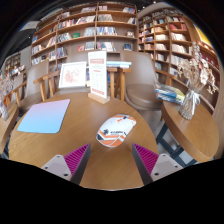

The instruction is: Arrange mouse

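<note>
Standing apart, the jaws of the gripper (111, 158) are held over the wooden bench (60, 145), with nothing clamped between them; a magenta pad (73, 157) is seen on the inner face of each finger. Just ahead of the jaws, a little toward the right finger, the mouse (115, 129) is seen lying flat on the bench, untouched, pale with an orange-red trim. Further off to the left, a light blue mousepad (45, 115) is laid on the bench, well apart from the mouse. Beyond it, an upright sign (98, 77) is stood, and bookshelves (90, 30) are seen behind.
</note>
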A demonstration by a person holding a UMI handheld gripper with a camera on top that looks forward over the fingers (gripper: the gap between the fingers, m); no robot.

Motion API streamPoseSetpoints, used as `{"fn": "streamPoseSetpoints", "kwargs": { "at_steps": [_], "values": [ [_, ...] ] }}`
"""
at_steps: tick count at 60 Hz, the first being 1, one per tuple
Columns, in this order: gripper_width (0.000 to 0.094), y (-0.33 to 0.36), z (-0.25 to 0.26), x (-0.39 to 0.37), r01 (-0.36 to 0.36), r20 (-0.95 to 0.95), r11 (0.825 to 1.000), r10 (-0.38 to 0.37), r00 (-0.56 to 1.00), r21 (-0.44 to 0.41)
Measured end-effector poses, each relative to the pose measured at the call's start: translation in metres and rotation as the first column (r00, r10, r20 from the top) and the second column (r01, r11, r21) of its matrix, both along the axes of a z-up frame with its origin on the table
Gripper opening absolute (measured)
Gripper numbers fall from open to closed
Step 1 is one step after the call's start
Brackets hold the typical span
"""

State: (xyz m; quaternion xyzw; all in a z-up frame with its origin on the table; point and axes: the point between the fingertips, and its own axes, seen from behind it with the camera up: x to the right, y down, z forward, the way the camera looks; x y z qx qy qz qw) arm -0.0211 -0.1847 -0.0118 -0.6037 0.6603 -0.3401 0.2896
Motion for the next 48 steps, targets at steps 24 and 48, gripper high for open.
{"fn": "streamPoseSetpoints", "kwargs": {
  "at_steps": [24, 48],
  "values": [
    [0.0861, -0.004, -0.002, 0.065, 0.004, -0.010, 1.000, -0.003, 1.000, 0.017],
    [0.0840, 0.011, -0.002, 0.118, -0.074, -0.013, 0.997, 0.074, 0.997, 0.012]
  ]
}}
